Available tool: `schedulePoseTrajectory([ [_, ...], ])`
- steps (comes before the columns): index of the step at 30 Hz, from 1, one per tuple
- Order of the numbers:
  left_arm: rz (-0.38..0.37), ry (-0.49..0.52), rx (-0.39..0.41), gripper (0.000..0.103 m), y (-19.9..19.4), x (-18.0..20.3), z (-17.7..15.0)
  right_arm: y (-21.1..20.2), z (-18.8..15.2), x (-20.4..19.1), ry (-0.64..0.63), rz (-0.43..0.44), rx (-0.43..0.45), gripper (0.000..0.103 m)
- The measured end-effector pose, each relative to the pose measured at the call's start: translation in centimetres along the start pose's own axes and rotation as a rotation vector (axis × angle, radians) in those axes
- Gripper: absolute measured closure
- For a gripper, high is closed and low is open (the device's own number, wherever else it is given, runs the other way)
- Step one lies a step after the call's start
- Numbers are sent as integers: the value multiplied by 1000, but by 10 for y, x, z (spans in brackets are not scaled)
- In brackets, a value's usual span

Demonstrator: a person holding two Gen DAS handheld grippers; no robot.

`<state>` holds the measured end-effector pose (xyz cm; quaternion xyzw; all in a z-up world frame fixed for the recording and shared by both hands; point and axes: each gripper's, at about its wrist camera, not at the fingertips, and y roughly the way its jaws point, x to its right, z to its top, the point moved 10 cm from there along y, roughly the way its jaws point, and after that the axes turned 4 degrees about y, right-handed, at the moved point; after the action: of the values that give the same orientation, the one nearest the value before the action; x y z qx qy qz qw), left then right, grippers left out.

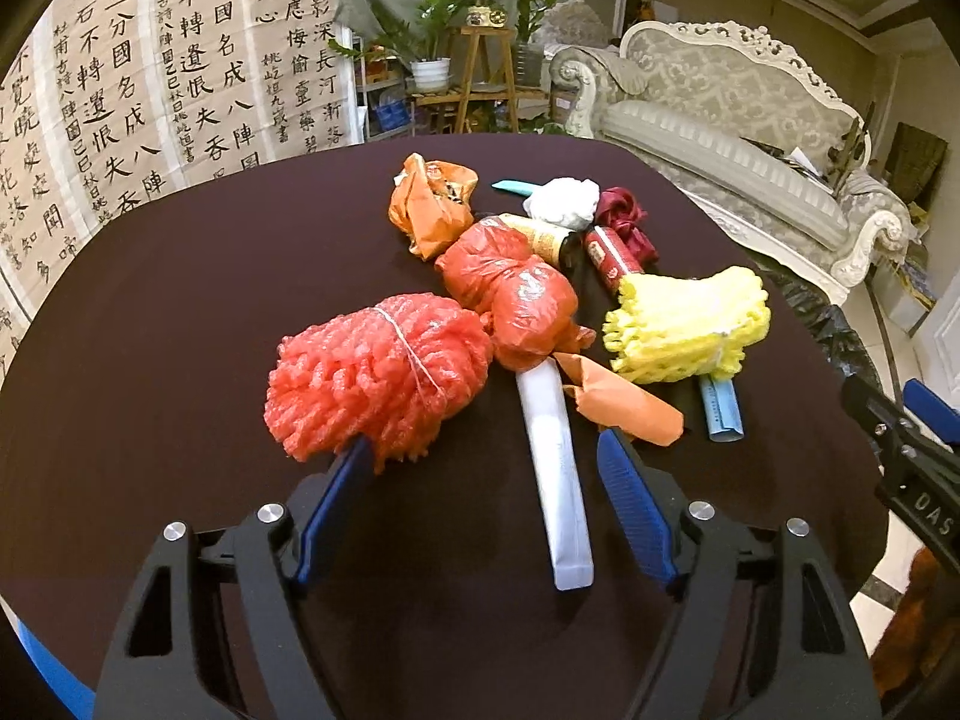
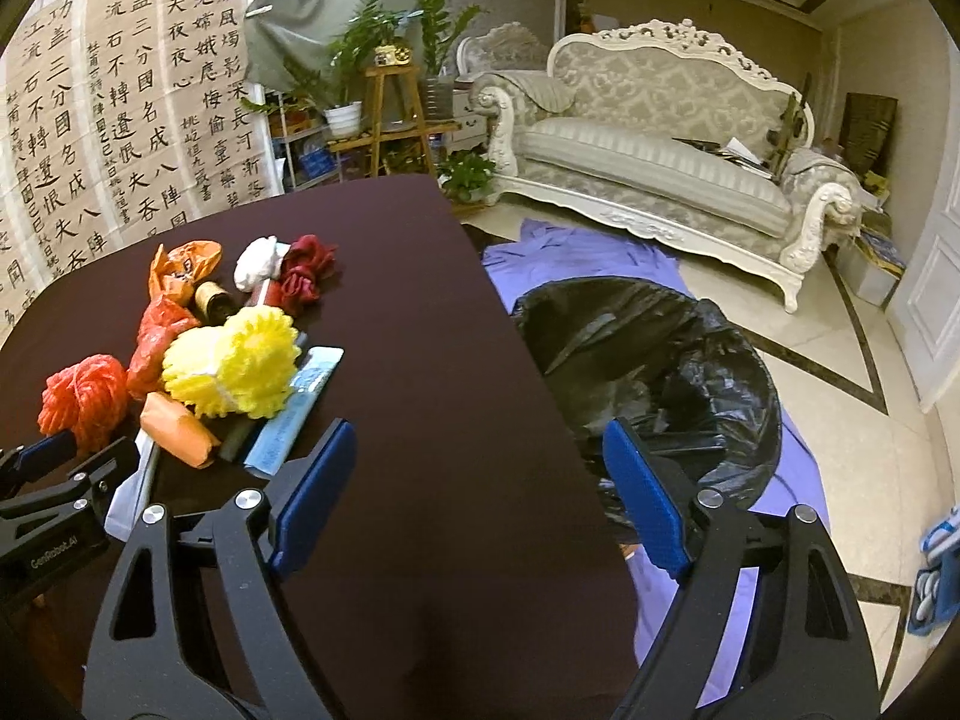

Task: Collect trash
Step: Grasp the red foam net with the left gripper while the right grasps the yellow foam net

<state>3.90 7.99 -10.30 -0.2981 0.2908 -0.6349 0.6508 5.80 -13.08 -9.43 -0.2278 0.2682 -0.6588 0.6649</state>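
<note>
The left tool [image 1: 483, 456] is held open over a white tube [image 1: 555, 480] among trash piled on the bench [image 1: 180, 330]. "GenRobot.AI" is printed on it. The right tool [image 2: 474, 456], marked "DAS", is spread open, empty, near the black trash bag [image 2: 660, 360].

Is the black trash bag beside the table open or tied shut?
Open: the black trash bag gapes wide beside the table, its dark inside showing. Contents cannot be told.

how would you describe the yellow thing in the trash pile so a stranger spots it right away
On the dark round table, find the trash heap. At its edge nearest the black bin bag lies the yellow foam net, atop a light blue strip. It is the only yellow piece; the similar net is red.
</note>
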Motion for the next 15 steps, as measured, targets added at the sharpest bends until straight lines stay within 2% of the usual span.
schedulePoseTrajectory([
  [3,-22,16,-11,30,1,9,-4,0,-1,-2,-4,2,-4,21],
  [4,-23,26,-14,33,3,10,-5,1,0,-2,-3,2,-3,21],
  [6,-44,41,-33,49,8,17,-10,0,-1,-3,-2,1,-2,21],
  [9,-44,57,-29,55,9,21,-12,1,-1,-2,-3,1,-4,21],
  [15,-54,42,-25,55,5,17,-14,1,-2,-4,-3,9,-8,21],
])
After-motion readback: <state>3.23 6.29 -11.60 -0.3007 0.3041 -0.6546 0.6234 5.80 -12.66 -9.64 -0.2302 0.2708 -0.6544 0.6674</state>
